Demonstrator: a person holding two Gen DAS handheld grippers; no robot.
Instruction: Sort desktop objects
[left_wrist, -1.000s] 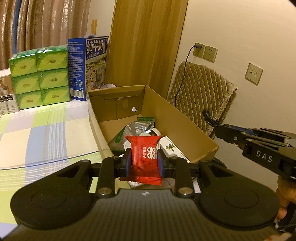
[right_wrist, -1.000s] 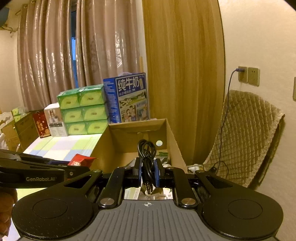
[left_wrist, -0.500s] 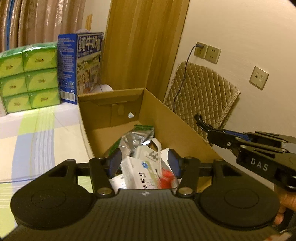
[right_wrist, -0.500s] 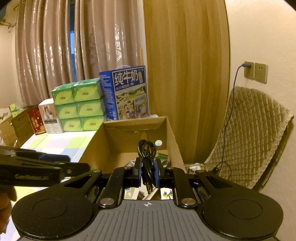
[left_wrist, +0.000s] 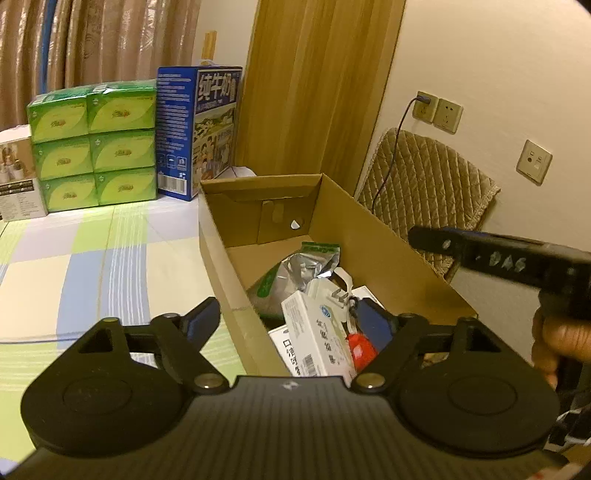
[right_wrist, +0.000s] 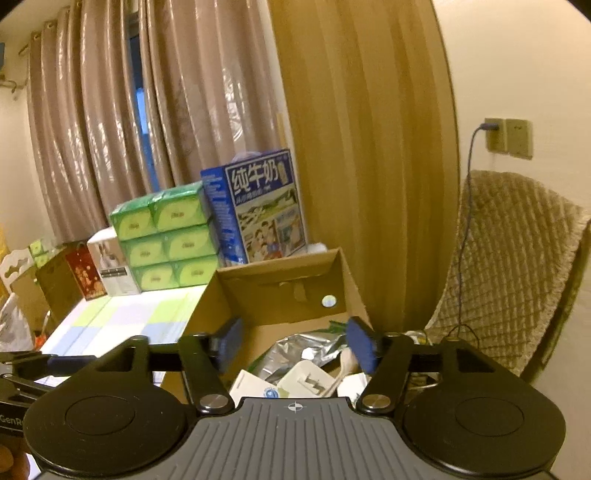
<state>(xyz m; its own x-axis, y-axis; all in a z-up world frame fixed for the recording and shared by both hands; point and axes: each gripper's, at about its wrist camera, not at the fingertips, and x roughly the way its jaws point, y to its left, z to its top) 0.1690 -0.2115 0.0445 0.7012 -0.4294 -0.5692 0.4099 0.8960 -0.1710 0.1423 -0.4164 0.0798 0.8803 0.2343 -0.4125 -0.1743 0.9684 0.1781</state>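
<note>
Both grippers are opening with nothing between the jaws: the left gripper (left_wrist: 291, 325) has let its red packet (left_wrist: 360, 349) fall into the cardboard box (left_wrist: 373, 236), and the right gripper (right_wrist: 295, 343) has dropped its black cable, probably there too, though it is out of sight. Two more things are sorted. Farther off, the blue carton (left_wrist: 216, 122) reads 纯牛奶.

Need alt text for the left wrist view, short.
The left gripper, its jaws opening and holding nothing, hangs over the near end of an open cardboard box filled with a white medicine box, a red packet and a silver pouch. The right gripper reaches in from the right; green tissue packs and a blue milk carton stand behind on a checked tablecloth.
</note>
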